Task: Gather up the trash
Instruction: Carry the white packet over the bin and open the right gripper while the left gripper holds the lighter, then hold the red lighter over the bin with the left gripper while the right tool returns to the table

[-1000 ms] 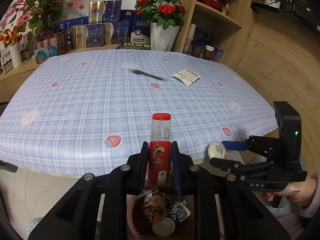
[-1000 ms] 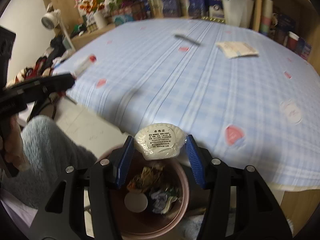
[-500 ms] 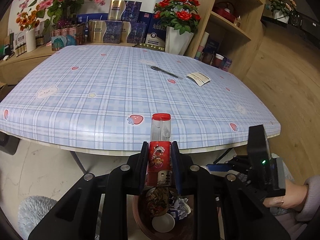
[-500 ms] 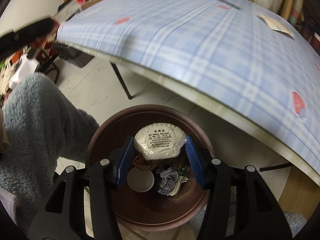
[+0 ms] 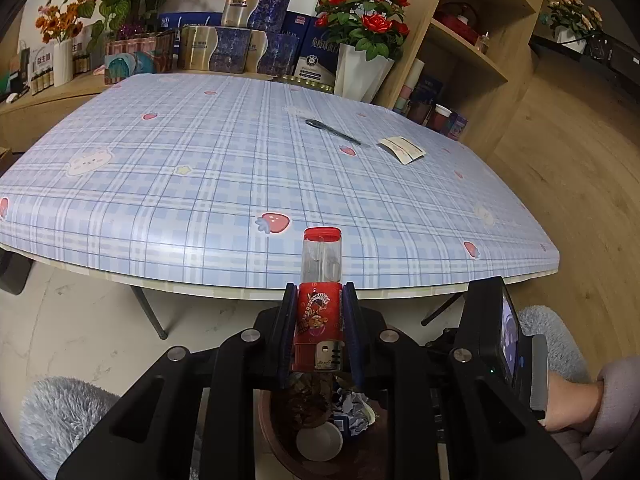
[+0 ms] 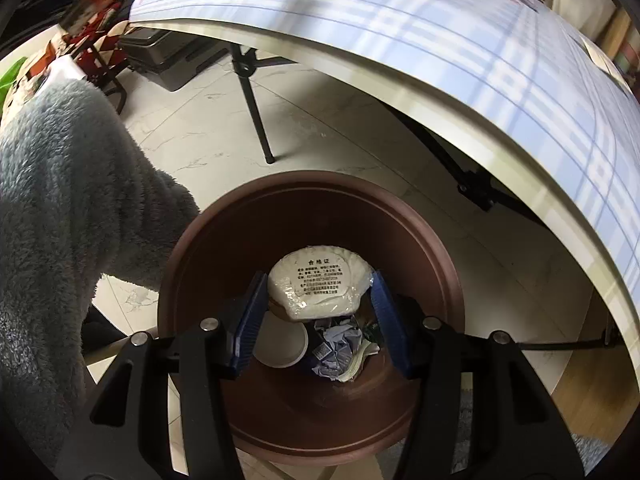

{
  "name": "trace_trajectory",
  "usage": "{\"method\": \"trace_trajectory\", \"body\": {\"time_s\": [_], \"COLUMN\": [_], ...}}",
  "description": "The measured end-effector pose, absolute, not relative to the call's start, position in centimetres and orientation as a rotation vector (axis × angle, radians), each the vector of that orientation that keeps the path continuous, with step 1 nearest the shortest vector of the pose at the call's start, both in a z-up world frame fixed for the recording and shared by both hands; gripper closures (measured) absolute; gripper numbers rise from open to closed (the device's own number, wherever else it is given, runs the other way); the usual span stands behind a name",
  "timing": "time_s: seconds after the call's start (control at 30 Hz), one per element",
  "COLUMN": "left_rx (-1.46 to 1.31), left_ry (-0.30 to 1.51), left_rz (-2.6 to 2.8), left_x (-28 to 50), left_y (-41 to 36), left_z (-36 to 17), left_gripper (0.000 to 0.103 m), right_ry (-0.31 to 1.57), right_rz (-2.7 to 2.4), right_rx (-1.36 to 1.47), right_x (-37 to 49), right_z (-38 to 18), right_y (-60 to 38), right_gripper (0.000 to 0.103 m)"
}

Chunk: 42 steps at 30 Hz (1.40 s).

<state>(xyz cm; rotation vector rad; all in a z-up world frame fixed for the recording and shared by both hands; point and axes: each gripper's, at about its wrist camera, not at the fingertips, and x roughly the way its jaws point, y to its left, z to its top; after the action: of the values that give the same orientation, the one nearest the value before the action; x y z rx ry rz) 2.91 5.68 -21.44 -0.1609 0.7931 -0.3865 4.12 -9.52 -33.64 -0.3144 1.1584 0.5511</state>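
Observation:
My left gripper [image 5: 318, 300] is shut on a small red-capped clear bottle with a red label [image 5: 320, 300], held upright off the table's front edge. Below it stands a brown round trash bin [image 5: 280, 440] with crumpled paper and a white cup inside. My right gripper [image 6: 318, 292] is shut on a white shell-shaped packet with black print [image 6: 318, 288] and points down into the same brown bin [image 6: 224, 256], just above the trash. In the left wrist view the back of the right gripper's body [image 5: 492, 332] and the hand holding it show at the right.
The table with its blue plaid cloth [image 5: 200, 168] carries a black pen [image 5: 332, 130] and a small paper packet [image 5: 402, 148] at the far right. Boxes, flower vases and wooden shelves stand behind it. Table legs [image 6: 256, 112] and a grey fluffy sleeve [image 6: 60, 200] flank the bin.
The right gripper has dropped from the table's edge down over the bin with the packet, tilting steeply downward. The left gripper has drawn back from the table a little, still holding the bottle.

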Motion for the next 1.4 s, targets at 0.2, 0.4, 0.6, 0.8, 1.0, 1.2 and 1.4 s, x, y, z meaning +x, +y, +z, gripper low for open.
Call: {"method": "trace_trajectory", "body": {"time_s": [0.2, 0.4, 0.6, 0.8, 1.0, 1.2, 1.4], "left_rx": [-0.151, -0.149, -0.135, -0.128, -0.101, -0.055, 0.012], "left_ry": [0.8, 0.803, 0.805, 0.808, 0.814, 0.824, 0.856], "left_rz": [-0.394, -0.396, -0.399, -0.394, -0.401, -0.426, -0.495], "left_x": [2.9, 2.9, 2.7, 2.8, 2.7, 2.4, 2.1], "left_y": [5.4, 5.3, 4.9, 4.8, 4.1, 2.8, 0.7], "left_z": [-21.6, -21.7, -21.8, -21.9, -22.0, -22.2, -22.9], "left_gripper": [0.081, 0.081, 0.081, 0.081, 0.081, 0.081, 0.081], "right_ry": [1.134, 1.119, 1.063, 0.934, 0.732, 0.563, 0.449], "right_rz": [0.577, 0.61, 0.618, 0.537, 0.4, 0.279, 0.215], "right_rx": [-0.323, -0.338, -0.349, -0.309, -0.229, -0.151, -0.063], "right_x": [3.7, 3.4, 3.1, 3.0, 2.1, 1.3, 0.7], "right_z": [-33.3, -33.0, -32.2, -29.6, -24.9, -21.2, -19.6], "right_y": [-8.6, -7.9, -7.8, -9.5, -12.9, -16.8, -20.1], "right_gripper": [0.048, 0.048, 0.04, 0.023, 0.006, 0.006, 0.006]}}
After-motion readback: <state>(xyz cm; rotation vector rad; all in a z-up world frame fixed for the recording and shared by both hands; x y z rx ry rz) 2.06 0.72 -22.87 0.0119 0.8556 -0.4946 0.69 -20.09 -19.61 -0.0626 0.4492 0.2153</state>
